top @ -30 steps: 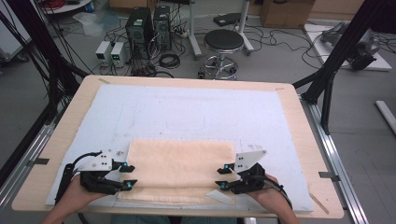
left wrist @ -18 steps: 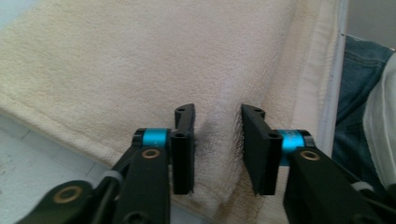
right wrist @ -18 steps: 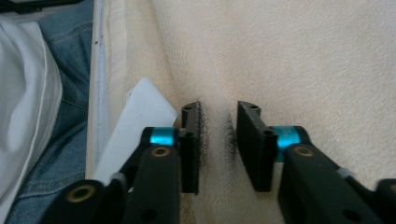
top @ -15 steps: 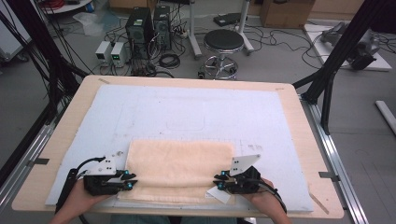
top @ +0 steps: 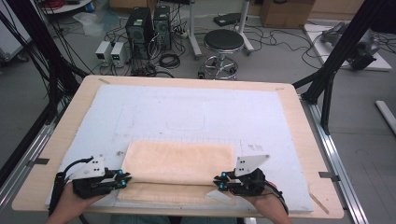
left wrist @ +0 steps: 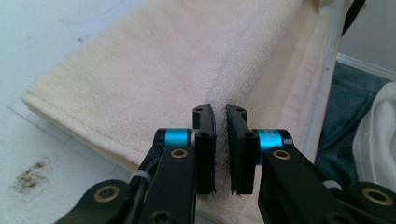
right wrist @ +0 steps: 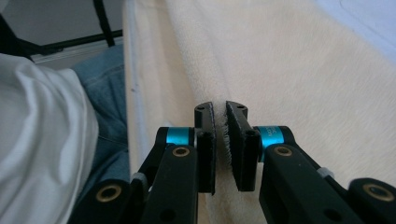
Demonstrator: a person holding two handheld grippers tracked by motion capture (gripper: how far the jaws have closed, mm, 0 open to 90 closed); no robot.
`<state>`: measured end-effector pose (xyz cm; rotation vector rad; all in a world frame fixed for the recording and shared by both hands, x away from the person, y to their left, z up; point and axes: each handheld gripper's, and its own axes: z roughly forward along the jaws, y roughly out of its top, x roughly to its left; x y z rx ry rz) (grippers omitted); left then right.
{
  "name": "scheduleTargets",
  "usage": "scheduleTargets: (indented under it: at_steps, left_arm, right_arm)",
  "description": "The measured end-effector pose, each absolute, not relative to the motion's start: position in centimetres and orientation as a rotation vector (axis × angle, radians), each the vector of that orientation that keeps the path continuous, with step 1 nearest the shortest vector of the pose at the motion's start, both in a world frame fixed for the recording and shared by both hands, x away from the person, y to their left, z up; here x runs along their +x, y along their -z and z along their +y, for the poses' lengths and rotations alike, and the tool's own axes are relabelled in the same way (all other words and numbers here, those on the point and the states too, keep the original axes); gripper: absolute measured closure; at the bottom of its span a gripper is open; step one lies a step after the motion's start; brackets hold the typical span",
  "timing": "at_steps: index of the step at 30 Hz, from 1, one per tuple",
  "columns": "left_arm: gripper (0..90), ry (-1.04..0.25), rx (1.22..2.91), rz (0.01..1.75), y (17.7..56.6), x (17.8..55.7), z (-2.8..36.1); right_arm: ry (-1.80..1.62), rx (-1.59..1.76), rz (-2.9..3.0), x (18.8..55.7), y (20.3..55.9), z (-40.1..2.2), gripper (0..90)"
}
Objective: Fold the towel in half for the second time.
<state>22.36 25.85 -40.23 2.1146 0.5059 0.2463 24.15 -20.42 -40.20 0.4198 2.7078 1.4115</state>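
The folded cream towel [top: 180, 170] lies at the near edge of the white mat [top: 196, 112] on the wooden table [top: 303, 140]. The left gripper [top: 122, 177] is clamped on the towel's left end, the right gripper [top: 219, 179] on its right end. Beyond the table stand 1 stool [top: 224, 44] and 2 computer towers [top: 149, 25].

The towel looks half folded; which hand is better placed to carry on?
Neither alone, probably: the left gripper and right gripper each pinch the cream towel at opposite ends of its near fold, so both would likely move together.
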Motion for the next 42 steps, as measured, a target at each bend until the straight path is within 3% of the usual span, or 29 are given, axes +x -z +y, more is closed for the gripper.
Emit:
scheduleTargets:
  at_steps: [10, 14, 17, 19, 22, 25, 34, 42]
  left_arm:
    - [80.0, -0.145, 2.189, 0.475, 42.0, 20.4, 25.7]
    - [58.9, -0.099, 2.158, 0.477, 41.5, 20.7, 25.8]
    - [54.5, -0.123, 2.113, 0.481, 40.7, 21.4, 25.5]
    - [54.4, -0.14, 2.095, 0.481, 40.5, 21.9, 25.0]
    - [62.6, -0.155, 2.107, 0.501, 40.9, 22.8, 24.1]
    - [65.3, -0.144, 2.135, 0.515, 41.8, 23.3, 23.5]
    - [58.9, -0.156, 2.169, 0.53, 42.6, 23.3, 23.7]
    - [57.0, -0.302, 2.081, 0.62, 41.3, 26.9, 22.8]
  right_arm:
    - [-1.358, 0.369, 2.819, 22.4, 41.1, -20.0, 81.5]
    - [-1.431, 0.383, 2.865, 22.9, 41.2, -20.4, 59.7]
    - [-1.472, 0.4, 2.803, 23.4, 40.4, -20.6, 58.1]
    - [-1.456, 0.415, 2.782, 24.0, 40.5, -20.4, 57.8]
    - [-1.438, 0.437, 2.788, 24.8, 41.3, -19.7, 58.3]
    - [-1.377, 0.441, 2.801, 25.1, 42.4, -19.2, 56.9]
    - [-1.344, 0.445, 2.743, 24.9, 42.9, -19.6, 52.1]
    - [-1.327, 0.602, 2.55, 29.2, 40.9, -19.4, 58.5]
